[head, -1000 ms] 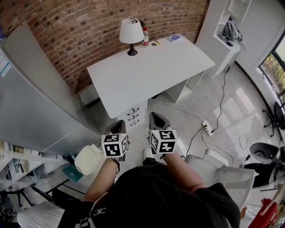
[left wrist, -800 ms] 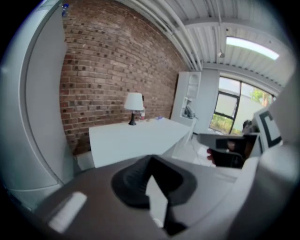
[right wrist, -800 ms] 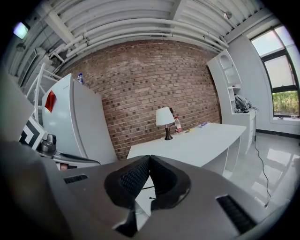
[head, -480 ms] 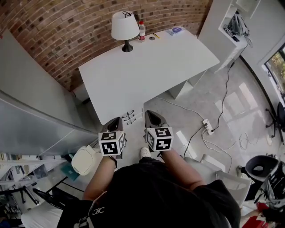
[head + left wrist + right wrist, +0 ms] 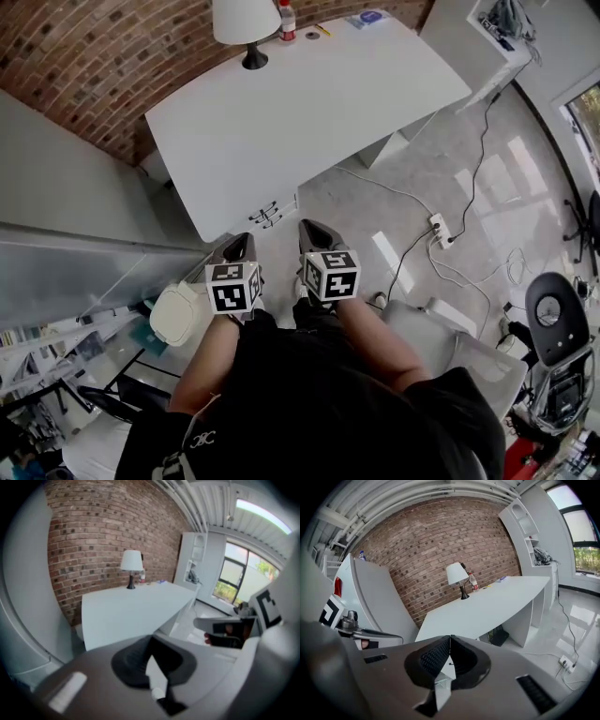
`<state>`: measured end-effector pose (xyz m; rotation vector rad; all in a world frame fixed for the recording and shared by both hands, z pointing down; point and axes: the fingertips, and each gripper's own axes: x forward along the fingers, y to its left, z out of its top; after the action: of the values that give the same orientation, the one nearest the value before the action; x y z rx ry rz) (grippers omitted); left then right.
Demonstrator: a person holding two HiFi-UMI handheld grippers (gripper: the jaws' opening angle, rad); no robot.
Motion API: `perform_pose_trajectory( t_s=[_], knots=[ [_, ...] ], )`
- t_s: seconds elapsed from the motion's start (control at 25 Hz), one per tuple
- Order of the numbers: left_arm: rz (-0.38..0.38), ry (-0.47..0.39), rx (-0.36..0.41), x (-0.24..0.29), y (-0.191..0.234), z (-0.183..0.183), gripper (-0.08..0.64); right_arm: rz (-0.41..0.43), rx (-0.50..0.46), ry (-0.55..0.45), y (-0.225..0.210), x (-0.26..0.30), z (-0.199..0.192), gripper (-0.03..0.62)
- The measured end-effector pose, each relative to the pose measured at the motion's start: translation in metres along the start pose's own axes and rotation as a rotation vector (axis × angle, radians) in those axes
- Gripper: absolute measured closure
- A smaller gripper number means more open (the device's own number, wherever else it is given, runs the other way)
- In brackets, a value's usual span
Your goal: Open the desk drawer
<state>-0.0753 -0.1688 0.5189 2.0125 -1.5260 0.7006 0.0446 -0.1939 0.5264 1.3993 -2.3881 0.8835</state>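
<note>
Head view: left gripper point(image 5: 240, 242) and right gripper point(image 5: 310, 228), both pinched shut and empty, have dropped nearer the desk drawers point(image 5: 265, 216) at 12 o'clock, so still approaching.

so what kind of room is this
Likely a small office or study: a white desk with drawers under it, a table lamp by the brick wall, a power strip on the floor.
</note>
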Motion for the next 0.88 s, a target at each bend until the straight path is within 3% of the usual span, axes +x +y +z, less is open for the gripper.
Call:
perform_pose_trajectory(
  t_s=[0.28,0.64,0.88],
  knots=[
    [-0.008,0.064,-0.002,0.017,0.006,-0.032,0.561,0.077,0.186,0.089,-0.003,0.041,-0.053,0.592],
    [0.01,0.129,-0.047,0.035,0.028,-0.069,0.561,0.107,0.611,0.107,-0.031,0.104,-0.096,0.592],
    [0.035,0.176,-0.067,0.034,0.046,-0.097,0.561,0.15,0.738,0.1,-0.044,0.145,-0.126,0.592]
  ],
)
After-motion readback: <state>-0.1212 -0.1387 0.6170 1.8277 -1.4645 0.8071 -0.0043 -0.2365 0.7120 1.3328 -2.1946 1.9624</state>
